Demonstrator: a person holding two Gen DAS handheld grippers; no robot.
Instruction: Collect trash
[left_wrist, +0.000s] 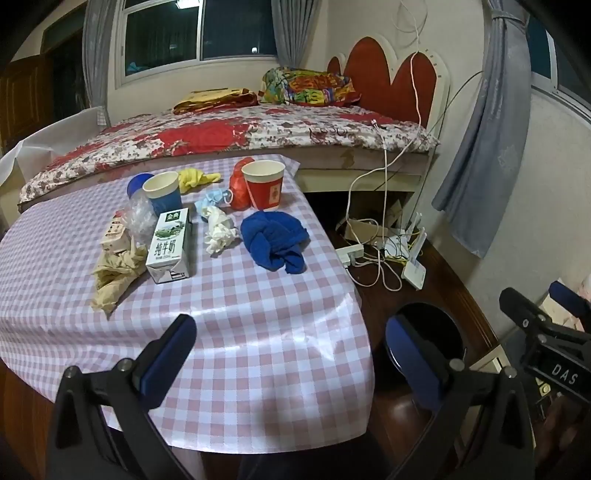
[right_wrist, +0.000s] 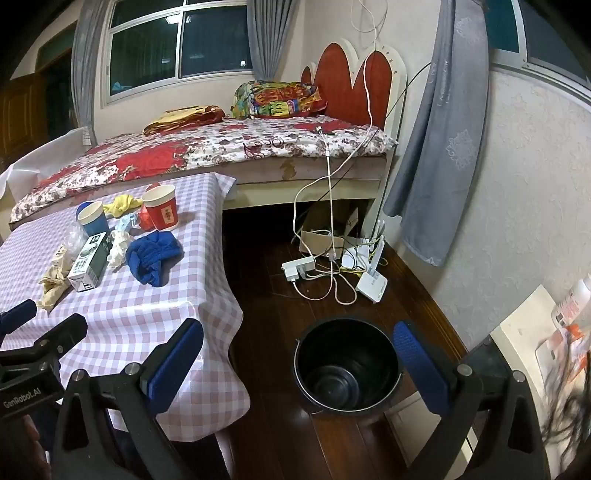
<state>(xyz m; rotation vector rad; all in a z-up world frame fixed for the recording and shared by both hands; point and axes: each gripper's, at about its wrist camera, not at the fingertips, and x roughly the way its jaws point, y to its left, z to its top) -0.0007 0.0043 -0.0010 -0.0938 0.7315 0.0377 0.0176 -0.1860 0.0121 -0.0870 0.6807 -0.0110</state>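
Observation:
On the checked table (left_wrist: 258, 332) lie a milk carton (left_wrist: 170, 245), a blue cloth (left_wrist: 275, 236), crumpled white tissue (left_wrist: 220, 230), a red paper cup (left_wrist: 263, 184), a blue paper cup (left_wrist: 162, 192), a beige rag (left_wrist: 114, 275), a yellow rag (left_wrist: 195, 178), a face mask (left_wrist: 214, 199) and a small carton (left_wrist: 115, 236). A black bin (right_wrist: 347, 365) stands on the floor right of the table. My left gripper (left_wrist: 291, 354) is open and empty over the table's near right corner. My right gripper (right_wrist: 299, 358) is open and empty above the bin's left side.
A bed (left_wrist: 221, 136) stands behind the table. A power strip (right_wrist: 299, 267), cables and a white router (right_wrist: 371, 284) lie on the wood floor beyond the bin. A grey curtain (right_wrist: 439, 147) hangs by the right wall.

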